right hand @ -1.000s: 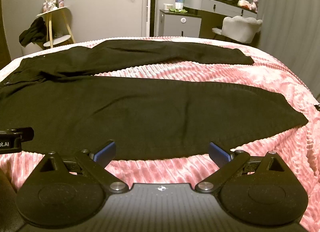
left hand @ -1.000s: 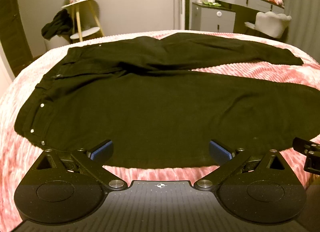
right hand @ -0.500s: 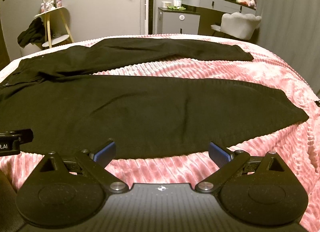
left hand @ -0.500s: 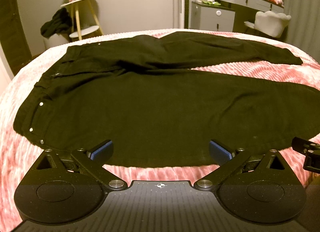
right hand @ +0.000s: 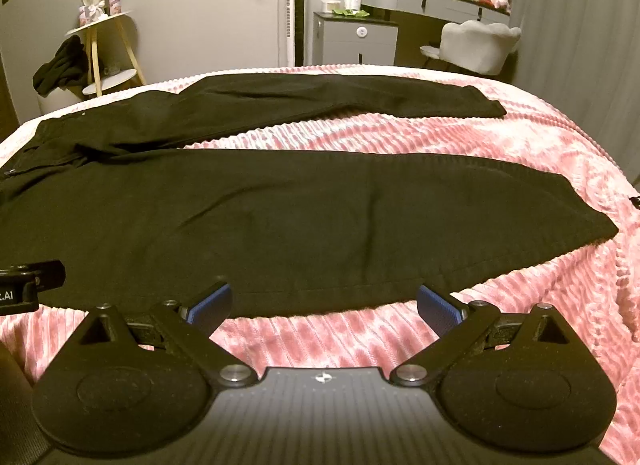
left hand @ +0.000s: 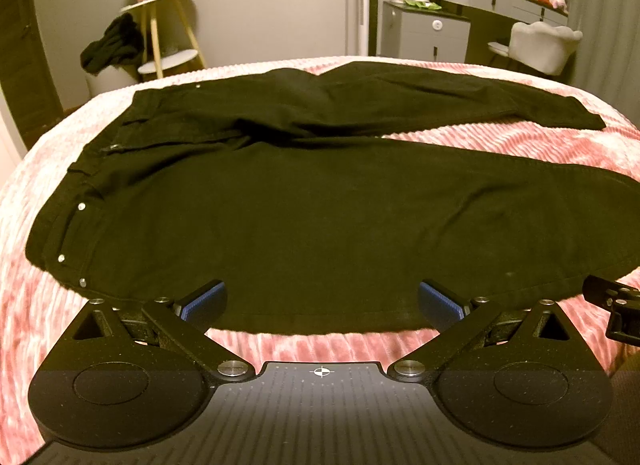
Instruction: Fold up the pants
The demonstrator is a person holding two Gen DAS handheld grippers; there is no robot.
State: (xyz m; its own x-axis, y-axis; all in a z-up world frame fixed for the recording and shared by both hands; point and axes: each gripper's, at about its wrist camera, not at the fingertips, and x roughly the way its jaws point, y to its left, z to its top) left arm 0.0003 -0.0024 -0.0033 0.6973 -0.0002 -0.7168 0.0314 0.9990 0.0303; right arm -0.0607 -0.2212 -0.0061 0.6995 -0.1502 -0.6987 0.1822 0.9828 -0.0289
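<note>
The black pants (left hand: 320, 217) lie flat on the pink bed (right hand: 520, 145), legs splayed rightward, waistband at left. My left tongs (left hand: 322, 301) and right tongs (right hand: 324, 301) hover spread wide at the near leg's near hem edge, empty. If I pinch the fuzzy cover along with the hem, the fold could drag it. There is open room on the bed at far right.

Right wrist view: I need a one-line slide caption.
Open right gripper hovers at the near edge of black pants spread flat on a pink ribbed bedspread.
</note>
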